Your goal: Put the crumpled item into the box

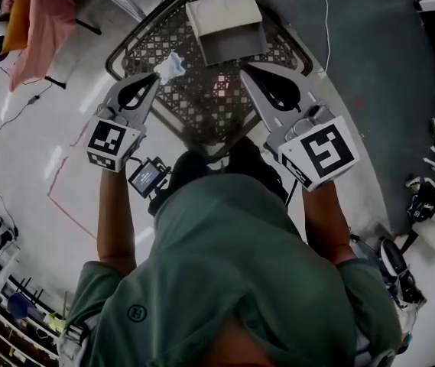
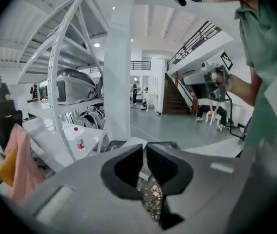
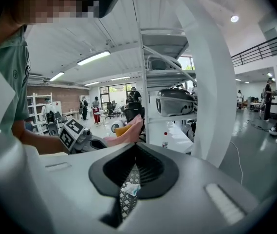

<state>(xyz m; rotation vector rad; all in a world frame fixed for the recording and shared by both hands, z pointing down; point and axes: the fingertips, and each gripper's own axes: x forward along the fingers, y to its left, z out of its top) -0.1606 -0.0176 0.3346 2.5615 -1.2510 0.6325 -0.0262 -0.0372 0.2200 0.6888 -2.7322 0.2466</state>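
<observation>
The crumpled item, a small white and pale-blue wad, lies on the black lattice table. My left gripper has its tip right beside the wad. Its jaws stand almost together with nothing visible between them, and I cannot tell if they touch the wad. The open cardboard box stands at the table's far side. My right gripper hovers over the table to the right, shut and empty. Through the slit below its jaws the wad shows on the lattice.
A pink cloth over an orange thing hangs at the far left. White shelving and a white column stand beyond the table. Cables run over the floor. Shoes and gear lie at the right.
</observation>
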